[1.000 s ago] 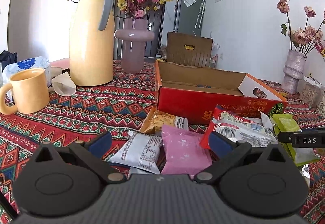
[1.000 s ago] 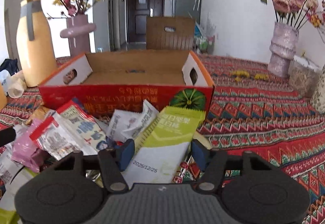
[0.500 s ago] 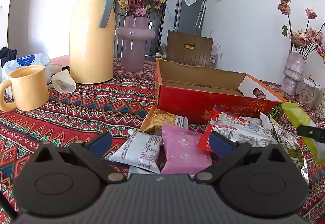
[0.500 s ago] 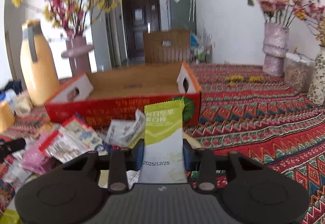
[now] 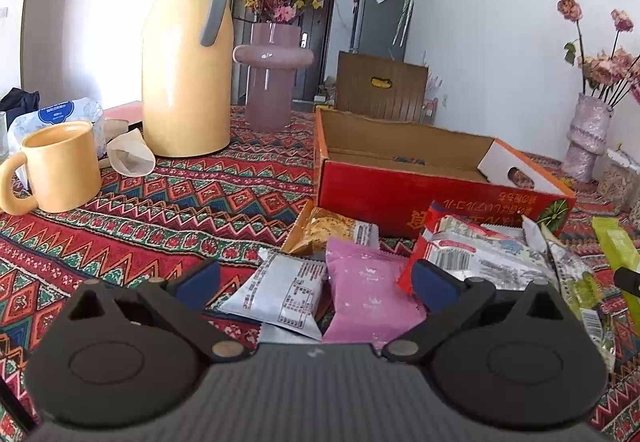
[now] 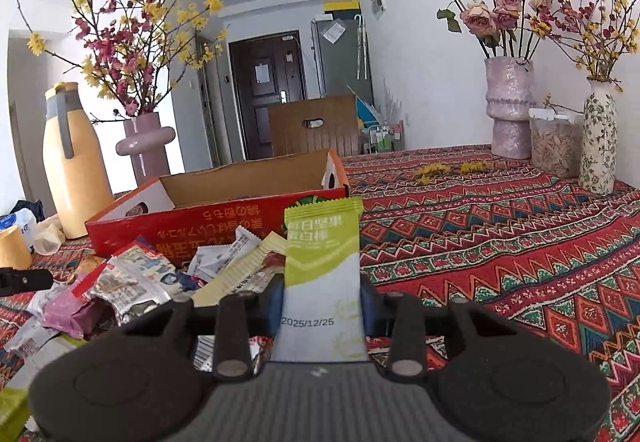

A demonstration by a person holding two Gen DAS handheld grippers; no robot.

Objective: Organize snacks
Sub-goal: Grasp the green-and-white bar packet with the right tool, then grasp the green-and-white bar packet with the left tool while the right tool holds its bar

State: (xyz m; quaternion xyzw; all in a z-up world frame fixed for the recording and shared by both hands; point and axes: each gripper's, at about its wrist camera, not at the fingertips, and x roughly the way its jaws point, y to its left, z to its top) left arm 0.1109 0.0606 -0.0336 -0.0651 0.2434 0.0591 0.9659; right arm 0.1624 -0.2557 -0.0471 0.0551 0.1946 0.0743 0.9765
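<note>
My right gripper is shut on a green and white snack packet and holds it upright above the table, in front of the open red cardboard box. The packet also shows at the right edge of the left wrist view. My left gripper is open and empty, low over a pile of snacks: a pink packet, a grey-white packet, a red-edged silver packet and a yellow packet. The red box lies just behind the pile.
A yellow thermos jug, a yellow mug and a pink vase of flowers stand at the left. Vases and a clear jar stand at the far right. A patterned red cloth covers the table.
My right gripper closed on the green and white packet and lifted it off the pile, rising and tilting up. The left gripper stayed still and open.
</note>
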